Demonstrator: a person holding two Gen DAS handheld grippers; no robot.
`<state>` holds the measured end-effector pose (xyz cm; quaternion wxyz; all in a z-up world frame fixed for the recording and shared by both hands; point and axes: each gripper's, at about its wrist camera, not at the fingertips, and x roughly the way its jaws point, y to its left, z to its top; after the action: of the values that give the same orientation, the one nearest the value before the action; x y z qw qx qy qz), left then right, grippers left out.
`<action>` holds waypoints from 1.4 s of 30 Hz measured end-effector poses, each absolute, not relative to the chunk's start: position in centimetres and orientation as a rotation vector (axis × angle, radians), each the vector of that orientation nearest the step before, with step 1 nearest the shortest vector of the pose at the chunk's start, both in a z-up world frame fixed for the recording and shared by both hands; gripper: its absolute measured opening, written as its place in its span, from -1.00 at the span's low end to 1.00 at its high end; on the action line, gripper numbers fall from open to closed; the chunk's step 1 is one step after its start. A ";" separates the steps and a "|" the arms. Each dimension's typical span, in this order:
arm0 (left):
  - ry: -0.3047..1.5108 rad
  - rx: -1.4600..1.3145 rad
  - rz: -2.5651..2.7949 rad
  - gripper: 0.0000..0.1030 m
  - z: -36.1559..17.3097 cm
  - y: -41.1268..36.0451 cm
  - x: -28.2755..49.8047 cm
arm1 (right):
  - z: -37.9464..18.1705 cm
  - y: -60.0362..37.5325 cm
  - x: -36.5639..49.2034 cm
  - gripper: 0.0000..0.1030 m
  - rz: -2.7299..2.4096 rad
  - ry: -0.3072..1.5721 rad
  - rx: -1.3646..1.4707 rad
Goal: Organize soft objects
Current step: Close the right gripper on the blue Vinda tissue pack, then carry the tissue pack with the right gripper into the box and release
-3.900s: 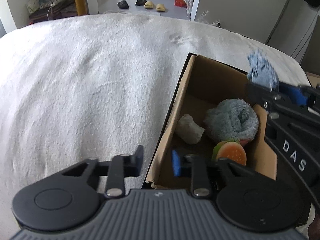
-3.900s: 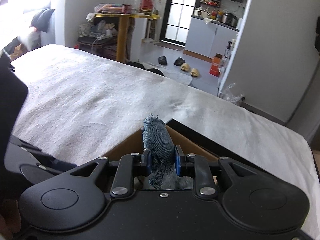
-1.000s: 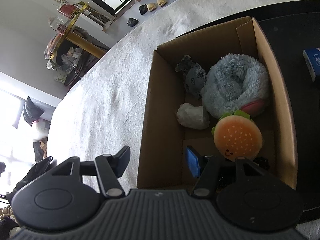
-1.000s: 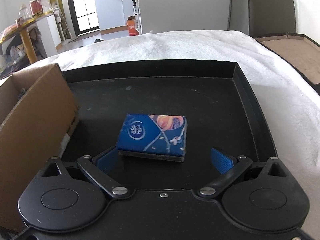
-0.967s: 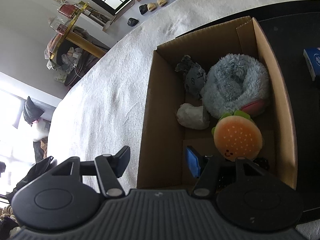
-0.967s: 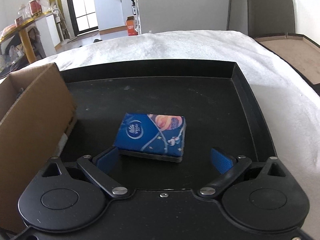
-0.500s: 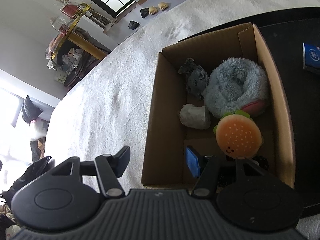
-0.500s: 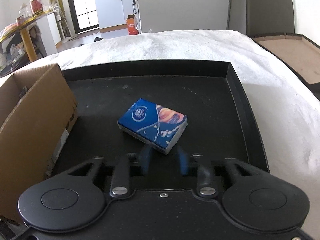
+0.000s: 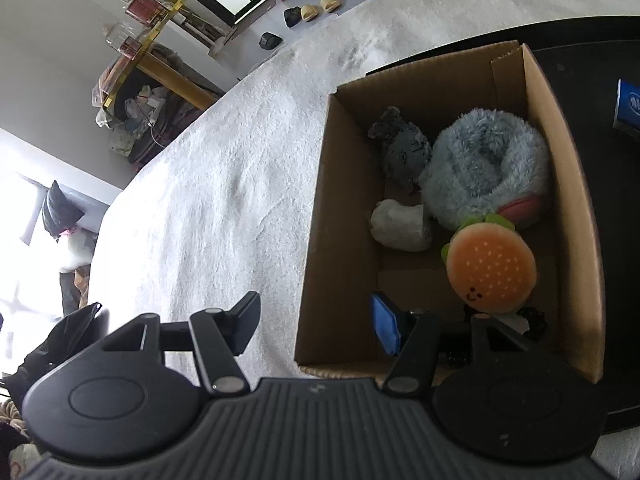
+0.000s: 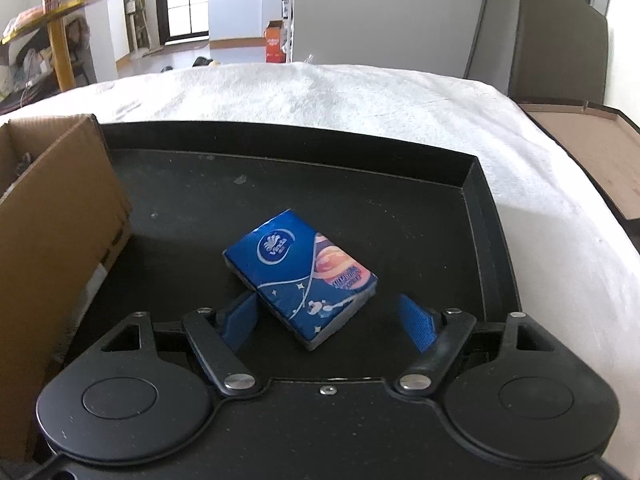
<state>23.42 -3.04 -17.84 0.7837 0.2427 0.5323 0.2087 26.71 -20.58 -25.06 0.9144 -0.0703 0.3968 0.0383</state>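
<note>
White fluffy blanket (image 10: 360,92) under shallow black tray (image 10: 486,216). Blue plastic tissue pack (image 10: 300,276) flat on tray, askew, between spread right gripper (image 10: 326,318) jaws. Left gripper (image 9: 316,320) spread, straddling brown cardboard box (image 9: 576,216) wall; orange burger plush (image 9: 490,268) and grey fluffy plush (image 9: 486,172) inside.

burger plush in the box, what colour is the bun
Orange with pale speckles and a small smiley face, on the burger plush; clearest in the left wrist view.

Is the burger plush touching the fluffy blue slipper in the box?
Touching. In the left wrist view the burger plush has its green lettuce edge pressed against the pink rim of the fluffy blue slipper, with no cardboard floor showing between them.
</note>
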 end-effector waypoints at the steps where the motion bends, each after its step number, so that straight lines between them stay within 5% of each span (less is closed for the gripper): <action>1: 1.144 0.528 0.444 0.15 -17.7 -3.1 23.5 | -25.1 -20.6 26.9 0.49 0.084 0.818 -0.147; 8: 1.153 0.474 0.441 0.15 -17.1 -2.3 24.4 | -25.0 -20.0 28.2 0.48 0.140 0.813 -0.193; 15: 1.141 0.455 0.434 0.15 -16.4 -1.9 24.3 | -24.5 -20.6 27.3 0.17 0.173 0.830 -0.184; 42: 1.094 0.305 0.303 0.15 -13.0 1.2 20.2 | -16.4 -20.7 19.3 0.11 0.138 0.735 -0.164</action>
<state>20.17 1.23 -13.04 0.8323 0.1440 0.5159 0.1429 19.31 -20.70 -16.39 0.9276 -0.0798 0.3586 0.0674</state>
